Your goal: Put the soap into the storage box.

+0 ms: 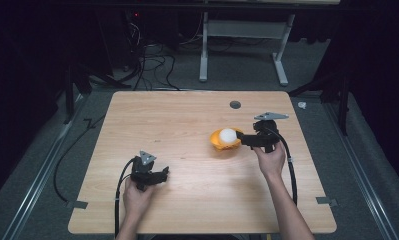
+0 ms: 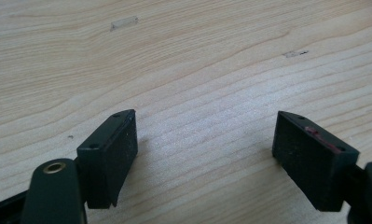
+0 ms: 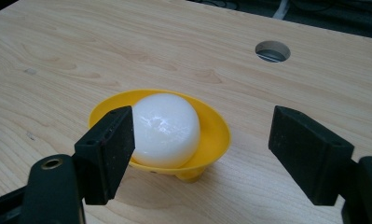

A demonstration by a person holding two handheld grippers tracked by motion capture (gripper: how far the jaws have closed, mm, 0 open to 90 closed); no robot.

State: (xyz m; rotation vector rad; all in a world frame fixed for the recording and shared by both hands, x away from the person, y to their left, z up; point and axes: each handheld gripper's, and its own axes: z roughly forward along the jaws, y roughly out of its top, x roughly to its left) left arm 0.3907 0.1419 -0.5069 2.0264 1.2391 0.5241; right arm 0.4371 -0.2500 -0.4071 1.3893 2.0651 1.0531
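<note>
From the high view: a shallow yellow bowl (image 1: 224,140) on the right half of the pale wooden table (image 1: 187,190), holding one smooth white ball (image 1: 228,135); right gripper (image 1: 243,139) just beside the bowl's right rim, black, gripped by a hand, cable trailing back along the forearm; left gripper (image 1: 163,175) well apart from the bowl, low on the table's left half, jaws pointing right; a small round hole (image 1: 235,104) in the tabletop beyond the bowl. From the left gripper view: two blocky matte black jaws spread wide over bare, lightly grained wood, nothing between them. From the right gripper view: jaws likewise spread wide, empty; bowl (image 3: 211,126) glossy plastic on a small foot, ball (image 3: 167,128) glossy and round, sitting inside and rising above the rim; bowl near the left jaw, partly hidden behind it, mostly left of the gap's middle; hole (image 3: 272,51) farther off at upper right.
</note>
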